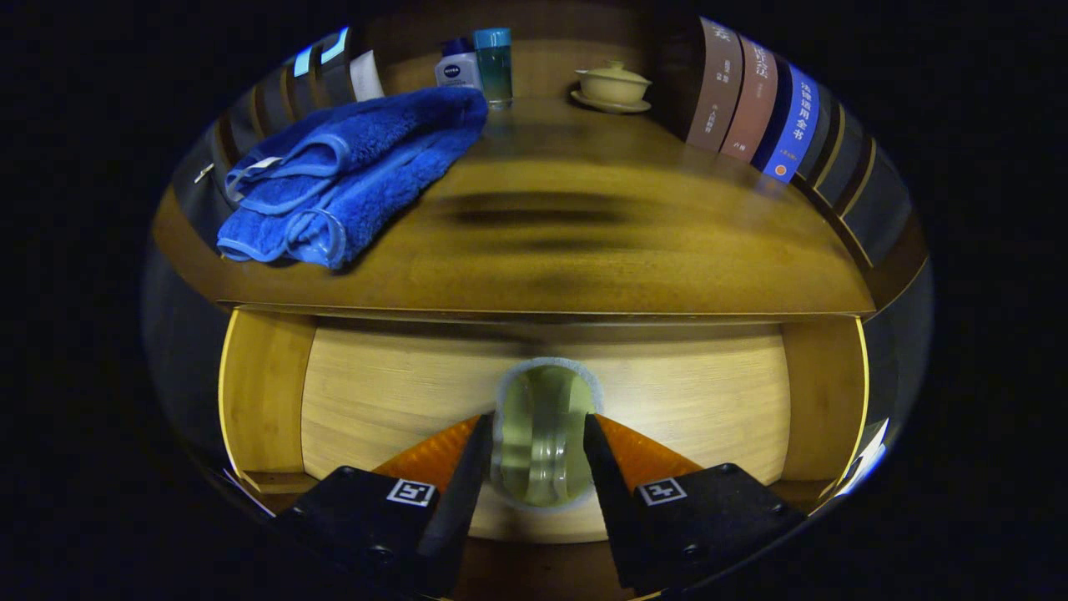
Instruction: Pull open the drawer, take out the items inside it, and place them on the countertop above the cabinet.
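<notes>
On the dark wooden countertop [542, 250], at your ten o'clock, lies a folded plush blue towel [350, 179]; bottles [477, 67] at twelve, a lidded cup [613, 83] and books [751, 104] toward one. Below, your gripper [541, 442] is clamped on a translucent rounded object [541, 434] in the pale wooden drawer [400, 401].

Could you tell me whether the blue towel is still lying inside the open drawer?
No, the blue towel lies folded on the countertop above the drawer, while the tool grips a translucent roll.
</notes>
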